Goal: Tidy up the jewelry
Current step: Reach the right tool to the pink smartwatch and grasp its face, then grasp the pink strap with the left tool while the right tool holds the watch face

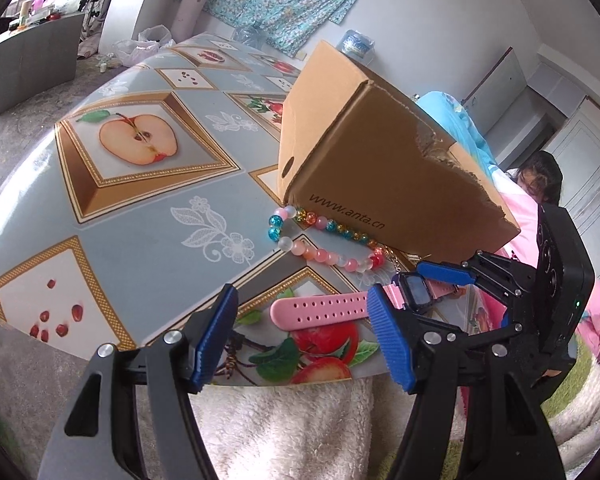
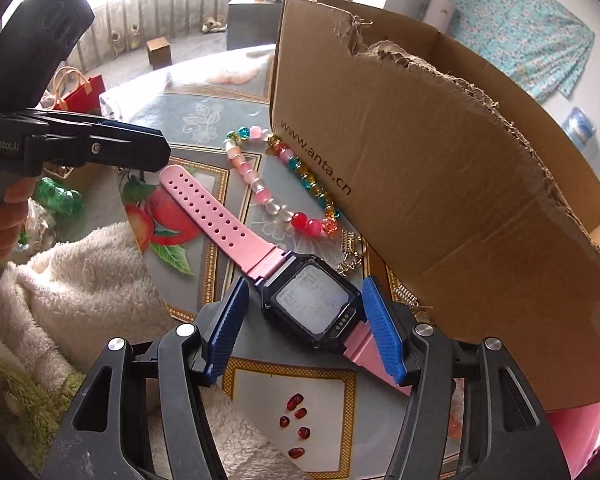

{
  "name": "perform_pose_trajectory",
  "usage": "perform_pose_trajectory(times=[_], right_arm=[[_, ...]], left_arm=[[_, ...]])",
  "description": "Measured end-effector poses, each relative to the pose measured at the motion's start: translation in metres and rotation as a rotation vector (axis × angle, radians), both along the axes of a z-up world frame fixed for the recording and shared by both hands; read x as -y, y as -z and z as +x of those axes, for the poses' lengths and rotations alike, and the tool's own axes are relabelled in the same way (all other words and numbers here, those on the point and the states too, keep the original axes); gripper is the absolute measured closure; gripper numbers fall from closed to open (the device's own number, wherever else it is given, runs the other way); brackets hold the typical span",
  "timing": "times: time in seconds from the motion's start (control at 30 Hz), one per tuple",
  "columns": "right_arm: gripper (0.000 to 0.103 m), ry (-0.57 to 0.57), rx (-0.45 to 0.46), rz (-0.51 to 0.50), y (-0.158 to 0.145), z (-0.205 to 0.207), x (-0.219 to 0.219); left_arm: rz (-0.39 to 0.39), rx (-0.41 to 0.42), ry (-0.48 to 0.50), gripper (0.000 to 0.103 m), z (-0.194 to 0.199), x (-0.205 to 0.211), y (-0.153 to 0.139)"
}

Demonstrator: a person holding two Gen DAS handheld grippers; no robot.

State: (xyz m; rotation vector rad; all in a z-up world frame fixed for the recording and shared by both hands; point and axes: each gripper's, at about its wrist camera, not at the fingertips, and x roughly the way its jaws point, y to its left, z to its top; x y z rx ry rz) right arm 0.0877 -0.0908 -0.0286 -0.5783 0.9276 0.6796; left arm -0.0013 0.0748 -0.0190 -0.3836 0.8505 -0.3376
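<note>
In the left wrist view, a torn cardboard shoe box [image 1: 380, 152] stands on the fruit-print tablecloth [image 1: 140, 208] with "www.anta.cn" printed along its lower side, the line of writing running from about 10 o'clock down to 4 o'clock. A bead bracelet [image 1: 320, 240] in pink, white, teal and amber lies against the box's bottom edge. Just at 6 o'clock of it lies the pink smartwatch [image 1: 414, 292], flat on the cloth, its long axis nearly level across the picture: the perforated strap end points to 9 o'clock, the dark square case sits at the 3 o'clock end. The left gripper [image 1: 300, 340] hangs over the table edge with its blue pads spread apart and nothing between them. The right gripper [image 1: 424, 286] reaches in from 3 o'clock, one pad on each side of the watch case. In the right wrist view, the same "www.anta.cn" reads on the box [image 2: 440, 184], and "GenRobot.AI" is legible on the black body of the left gripper [image 2: 152, 152] at 9 o'clock. The watch [image 2: 312, 304] lies diagonally, strap tip toward 10 o'clock, case toward 4 o'clock, its grey screen text too faint to read. The right gripper [image 2: 312, 320] straddles the case, jaws released; the pads stand close beside the case with a sliver of gap, not pressing. A gold chain [image 2: 350, 256] lies between watch and box.
</note>
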Motion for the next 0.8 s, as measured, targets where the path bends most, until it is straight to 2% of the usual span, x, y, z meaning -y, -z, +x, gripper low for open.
perform_pose_trajectory(times=[0.13,0.3,0.47,0.5,0.53,0.6,0.67,0.77,0.8], right_arm=[[0.052,-0.021,-0.069,-0.009,-0.004,0.010,-0.001],[0.052,0.012,-0.240,0.051,-0.012,0.040,0.004],[0.052,0.032,-0.364,0.094,-0.013,0.057,0.009],[0.052,0.032,-0.376,0.097,-0.013,0.060,0.009],[0.052,0.031,-0.383,0.098,-0.014,0.062,0.010],[0.052,0.029,-0.390,0.104,-0.015,0.062,0.011],[0.052,0.028,-0.385,0.111,-0.015,0.062,0.013],[0.055,0.038,-0.376,0.136,-0.011,0.060,0.021],[0.055,0.038,-0.367,0.136,-0.011,0.057,0.022]], left_arm=[[0.141,0.086,0.035,0.039,-0.009,0.012,-0.011],[0.335,0.198,0.174,0.038,-0.021,0.051,-0.018],[0.577,0.270,0.274,0.038,-0.024,0.095,-0.002],[0.615,0.285,0.285,0.039,-0.024,0.101,0.001],[0.640,0.293,0.298,0.045,-0.023,0.106,0.004],[0.659,0.287,0.308,0.055,-0.017,0.110,0.008],[0.644,0.263,0.308,0.073,-0.008,0.109,0.012],[0.607,0.244,0.304,0.088,0.001,0.105,0.013],[0.589,0.241,0.306,0.090,0.003,0.103,0.011]])
